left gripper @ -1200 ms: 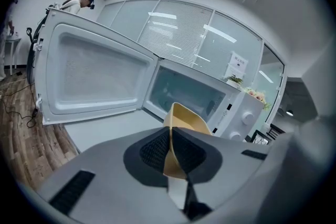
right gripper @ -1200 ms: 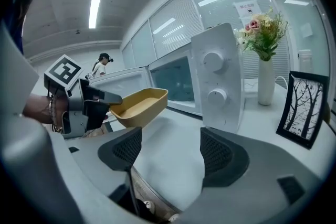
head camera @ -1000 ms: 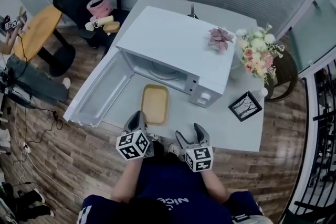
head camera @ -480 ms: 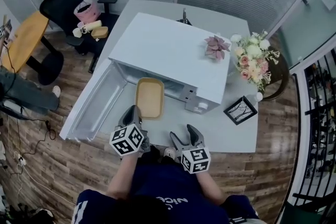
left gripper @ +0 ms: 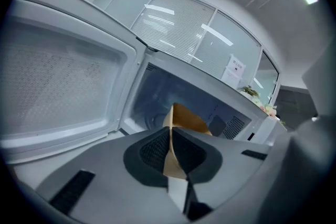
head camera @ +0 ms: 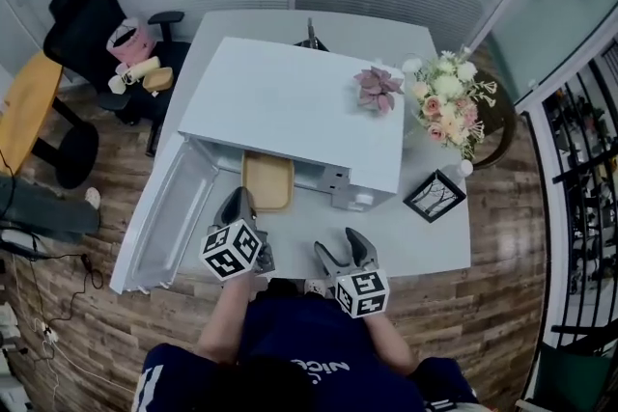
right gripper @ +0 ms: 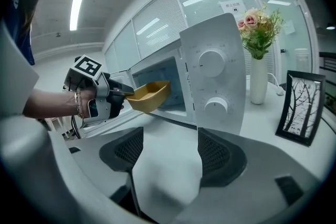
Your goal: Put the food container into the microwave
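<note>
- The left gripper [left gripper: 170, 139] has its jaws pinched nearly together on the near rim of the yellow food container [left gripper: 187, 120], so the container hangs out ahead of the jaws, carried by one edge.
- In the right gripper view the container [right gripper: 149, 95] is clear of the table, roughly level, with its far end at the mouth of the oven cavity.
- From the head view the container [head camera: 267, 180] lies partly under the top of the microwave [head camera: 290, 106]. I judge it to be just crossing the threshold, not fully in.
- The right gripper [right gripper: 165, 153] has its jaws spread wide with only bare table between them. It holds nothing and hangs back near the person's body, facing the control panel with its two knobs.
- The microwave door [head camera: 170, 217] is swung fully open to the left, so opening it is done, and so are picking up and lifting the container.
- What is left, as I judge it: push the container deeper until it sits over the turntable, lower it, open the left jaws and draw the gripper out past the door frame.
- Closing the door may follow, though the task does not ask for it.
- The one-edge grip could let the container tilt when it is set down.
- The flower vase [head camera: 446, 106] and picture frame [head camera: 434, 196] stand on the table [head camera: 415, 246] to the right, well apart from the path.
</note>
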A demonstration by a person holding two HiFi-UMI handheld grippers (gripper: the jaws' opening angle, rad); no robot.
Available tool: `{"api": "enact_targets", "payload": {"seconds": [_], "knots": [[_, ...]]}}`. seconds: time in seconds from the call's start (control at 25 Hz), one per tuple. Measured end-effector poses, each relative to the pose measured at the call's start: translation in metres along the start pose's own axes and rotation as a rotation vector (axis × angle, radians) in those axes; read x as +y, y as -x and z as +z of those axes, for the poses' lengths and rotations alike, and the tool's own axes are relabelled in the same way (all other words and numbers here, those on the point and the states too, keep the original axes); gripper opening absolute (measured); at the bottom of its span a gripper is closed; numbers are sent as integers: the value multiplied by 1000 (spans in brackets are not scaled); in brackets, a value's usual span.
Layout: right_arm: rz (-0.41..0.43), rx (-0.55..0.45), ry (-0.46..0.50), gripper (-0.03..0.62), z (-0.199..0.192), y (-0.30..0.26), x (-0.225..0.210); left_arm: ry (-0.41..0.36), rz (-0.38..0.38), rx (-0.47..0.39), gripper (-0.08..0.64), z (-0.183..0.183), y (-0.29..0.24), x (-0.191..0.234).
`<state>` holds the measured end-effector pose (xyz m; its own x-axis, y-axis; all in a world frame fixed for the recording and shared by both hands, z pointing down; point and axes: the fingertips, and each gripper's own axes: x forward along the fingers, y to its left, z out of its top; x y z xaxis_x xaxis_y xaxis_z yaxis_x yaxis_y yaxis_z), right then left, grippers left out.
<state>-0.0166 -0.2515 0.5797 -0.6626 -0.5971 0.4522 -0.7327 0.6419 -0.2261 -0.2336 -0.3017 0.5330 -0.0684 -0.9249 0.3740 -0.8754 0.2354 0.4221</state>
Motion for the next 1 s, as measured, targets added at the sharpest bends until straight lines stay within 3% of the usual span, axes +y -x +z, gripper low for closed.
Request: {"api": "enact_targets", "payload": {"seconds": [0.32, 0.8, 1.0], "knots": [[-75, -25, -52, 321, 5, -3, -13, -60, -47, -3, 20, 15, -41, -6], [-170, -24, -83, 319, 3, 4, -32, -27, -78, 24, 20, 13, -78, -11], [-168, -13, -19, 316, 6, 5, -25, -10, -60, 26, 20, 11, -93, -7]]}}
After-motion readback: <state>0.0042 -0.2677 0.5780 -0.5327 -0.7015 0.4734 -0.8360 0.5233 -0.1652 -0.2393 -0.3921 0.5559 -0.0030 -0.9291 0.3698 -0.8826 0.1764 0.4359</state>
